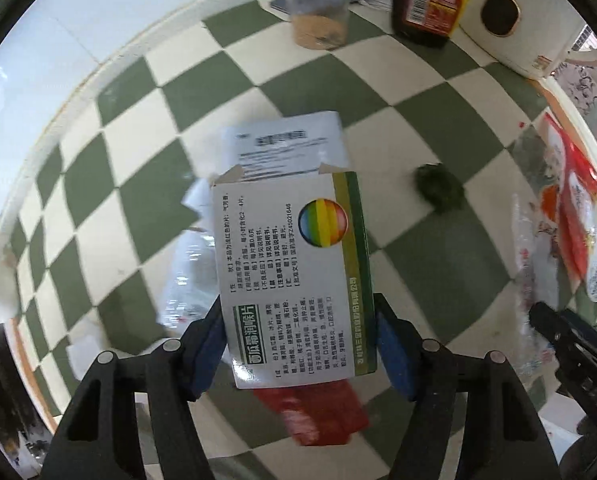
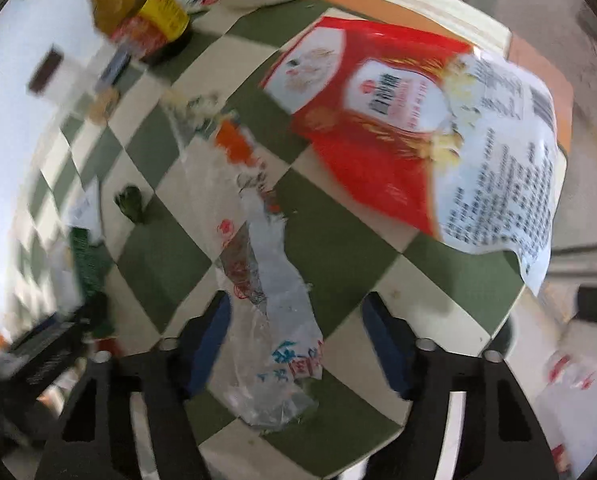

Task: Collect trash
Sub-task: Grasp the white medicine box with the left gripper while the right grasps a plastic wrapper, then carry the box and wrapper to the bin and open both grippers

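My left gripper (image 1: 300, 344) is shut on a white and green medicine box (image 1: 294, 264) with an open top flap and a paper leaflet (image 1: 286, 148) sticking out, held above the checkered table. A red packet (image 1: 318, 416) lies under it. My right gripper (image 2: 296, 340) is open, its fingers either side of a crumpled clear plastic wrapper (image 2: 266, 292) lying on the table. A large red and white food bag (image 2: 426, 148) lies beyond it at the table's right edge. A small dark green lump (image 1: 440, 188) lies on the table; it also shows in the right wrist view (image 2: 132, 204).
A dark sauce bottle (image 1: 430, 0) and a clear jar with brown contents (image 1: 318, 8) stand at the back. A white appliance (image 1: 514, 20) stands at the back right. Clear plastic scraps (image 1: 190, 272) lie left of the box. The right gripper (image 1: 570, 340) shows at the right.
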The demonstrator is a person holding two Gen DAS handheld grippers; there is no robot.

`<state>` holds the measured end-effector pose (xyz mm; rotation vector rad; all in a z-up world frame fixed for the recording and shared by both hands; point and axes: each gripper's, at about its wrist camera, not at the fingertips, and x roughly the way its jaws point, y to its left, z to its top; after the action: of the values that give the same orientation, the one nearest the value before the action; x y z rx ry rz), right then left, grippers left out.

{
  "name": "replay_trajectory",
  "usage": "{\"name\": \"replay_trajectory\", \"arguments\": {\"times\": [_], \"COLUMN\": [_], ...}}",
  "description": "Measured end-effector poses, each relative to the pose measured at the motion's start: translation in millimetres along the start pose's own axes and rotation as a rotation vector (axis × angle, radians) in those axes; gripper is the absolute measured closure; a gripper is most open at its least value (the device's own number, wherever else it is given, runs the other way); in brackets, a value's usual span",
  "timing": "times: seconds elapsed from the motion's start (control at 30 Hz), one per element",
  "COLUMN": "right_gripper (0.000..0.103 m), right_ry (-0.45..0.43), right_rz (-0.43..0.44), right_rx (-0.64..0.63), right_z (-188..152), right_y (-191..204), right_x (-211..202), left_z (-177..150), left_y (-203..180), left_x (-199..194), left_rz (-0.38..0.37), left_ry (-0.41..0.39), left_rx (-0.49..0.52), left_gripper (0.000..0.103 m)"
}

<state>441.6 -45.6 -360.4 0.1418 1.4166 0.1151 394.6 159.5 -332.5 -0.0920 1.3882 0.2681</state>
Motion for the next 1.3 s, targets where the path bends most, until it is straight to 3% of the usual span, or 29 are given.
{"name": "replay_trajectory", "arguments": {"times": [0.03,0.07,0.13,0.23,0.43,0.67,0.77,0.93,1.13,1.3], "right_gripper": [0.054,0.061,0.090,0.098,0.101,0.101,0.101,0.101,0.101,0.101], "right_ry": [-0.015,-0.033,-0.063,-0.083,-0.141,-0.246,-0.300,-0.349,-0.318,-0.218], "right_rz": [-0.018,-0.074,-0.133,-0.111,-0.006,0.113,0.121,0.093,0.021,-0.015], "right_rx": [-0.031,-0.075,-0.124,-0.124,-0.056,0.057,0.121,0.295,0.549,0.764], "right_z": [-1,-3,-5,-9,-21,-36,-49,-97,-185,-269], "right_y": [6,15,24,22,-3,-59,-100,-201,-332,-437], "right_x": [1,2,3,1,-32,-105,-135,-167,-162,-109], "left_z": [-1,-3,-5,-11,-20,-33,-37,-66,-123,-189], "left_y": [3,6,14,15,-14,-72,-116,-198,-315,-422], "left_x": [-2,-4,-9,-24,-68,-139,-154,-179,-169,-87], "left_rz": [0.011,0.024,0.044,0.056,0.053,-0.026,-0.071,-0.156,-0.264,-0.308], "left_ry": [-0.007,-0.014,-0.031,-0.063,-0.158,-0.257,-0.293,-0.315,-0.237,-0.049], "left_rx": [-0.001,0.000,0.005,0.017,0.077,0.183,0.262,0.433,0.651,0.833], "left_gripper": [0.038,0.038,0.038,0.038,0.038,0.038,0.038,0.038,0.038,0.038]}}
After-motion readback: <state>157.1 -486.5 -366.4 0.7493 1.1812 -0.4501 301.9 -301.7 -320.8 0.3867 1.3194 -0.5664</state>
